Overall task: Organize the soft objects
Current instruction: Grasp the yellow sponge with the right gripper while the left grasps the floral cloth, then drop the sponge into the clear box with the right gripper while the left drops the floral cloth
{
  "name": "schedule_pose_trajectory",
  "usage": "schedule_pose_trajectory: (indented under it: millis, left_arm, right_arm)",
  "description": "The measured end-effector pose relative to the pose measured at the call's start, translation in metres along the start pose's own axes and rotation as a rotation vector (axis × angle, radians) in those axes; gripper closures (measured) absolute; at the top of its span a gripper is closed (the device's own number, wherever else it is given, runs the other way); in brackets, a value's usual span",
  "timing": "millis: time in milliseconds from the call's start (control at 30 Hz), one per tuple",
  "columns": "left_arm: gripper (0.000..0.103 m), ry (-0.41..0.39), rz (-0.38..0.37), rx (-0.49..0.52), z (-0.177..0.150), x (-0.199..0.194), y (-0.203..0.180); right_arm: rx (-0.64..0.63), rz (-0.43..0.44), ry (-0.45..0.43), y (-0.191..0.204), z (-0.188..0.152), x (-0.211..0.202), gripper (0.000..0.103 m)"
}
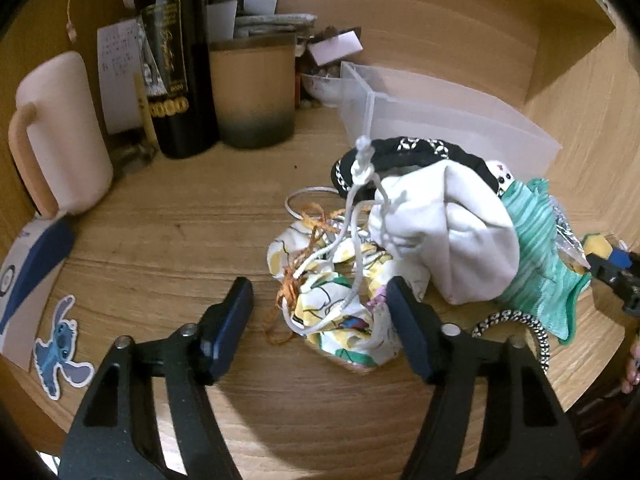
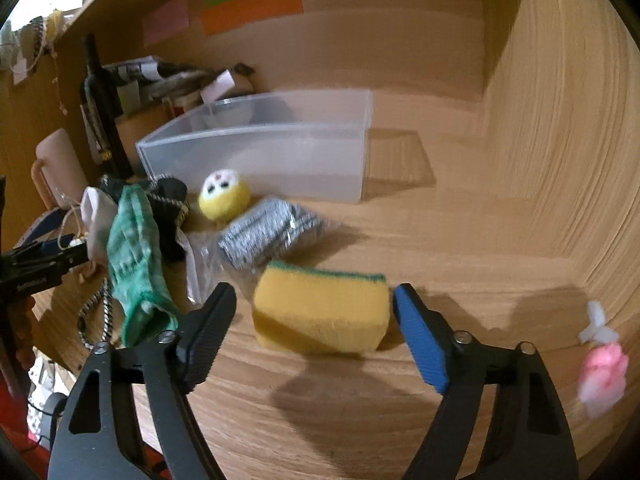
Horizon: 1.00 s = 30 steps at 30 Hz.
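Observation:
In the left wrist view a crumpled floral cloth [image 1: 340, 312], tangled with white and orange cords, lies between the fingers of my left gripper [image 1: 320, 304]. The right finger is at the cloth's edge and the left finger stands clear, so the gripper is open. Behind the cloth lie a white pouch [image 1: 440, 232], a green striped cloth [image 1: 536, 248] and a black patterned band [image 1: 400, 152]. My right gripper [image 2: 316, 300] straddles a yellow sponge [image 2: 320, 320] with a green top, with small gaps at both pads, so it is open. A clear plastic box [image 2: 260, 148] stands behind.
A pink mug [image 1: 60, 140], a dark bottle [image 1: 176, 60] and a tan cup [image 1: 252, 92] crowd the back left. A wrapped pack of steel scourers [image 2: 268, 232] and a yellow plush ball [image 2: 224, 196] lie beyond the sponge. A pink soft item [image 2: 604, 376] sits at the right. Wooden walls enclose the shelf.

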State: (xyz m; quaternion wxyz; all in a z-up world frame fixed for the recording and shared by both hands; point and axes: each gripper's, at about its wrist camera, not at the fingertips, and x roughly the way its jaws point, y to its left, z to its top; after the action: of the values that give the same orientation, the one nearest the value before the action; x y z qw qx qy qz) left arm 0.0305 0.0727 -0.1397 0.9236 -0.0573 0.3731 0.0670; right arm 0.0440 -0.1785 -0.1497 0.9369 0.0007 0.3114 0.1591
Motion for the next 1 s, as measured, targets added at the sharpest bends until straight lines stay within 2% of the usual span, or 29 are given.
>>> schedule_pose_trajectory:
  millis: [100, 233, 367, 500, 667, 1000]
  left_arm:
    - [0.055, -0.002, -0.018, 0.001, -0.001, -0.001, -0.001]
    - [0.079, -0.001, -0.014, 0.006, -0.001, -0.001, -0.002]
    - [0.088, -0.01, -0.007, -0.004, 0.002, -0.002, 0.001]
    - [0.089, -0.059, 0.0, -0.001, 0.012, -0.012, 0.004]
    - [0.089, -0.157, 0.003, 0.014, 0.033, -0.036, 0.003]
    - [0.09, -0.306, -0.02, 0.076, 0.077, -0.057, -0.02]
  right_arm:
    - [0.011, 0.003, 0.032, -0.003, -0.004, 0.007, 0.039]
    - [0.017, 0.007, 0.024, -0.002, -0.003, 0.007, 0.041]
    - [0.018, -0.004, 0.005, -0.003, -0.004, 0.005, 0.043]
    - [0.028, -0.005, -0.028, -0.006, 0.0, -0.002, 0.044]
    - [0.019, -0.01, -0.081, -0.006, 0.013, -0.013, 0.044]
    - [-0.02, 0.026, -0.178, 0.007, 0.047, -0.025, 0.044]
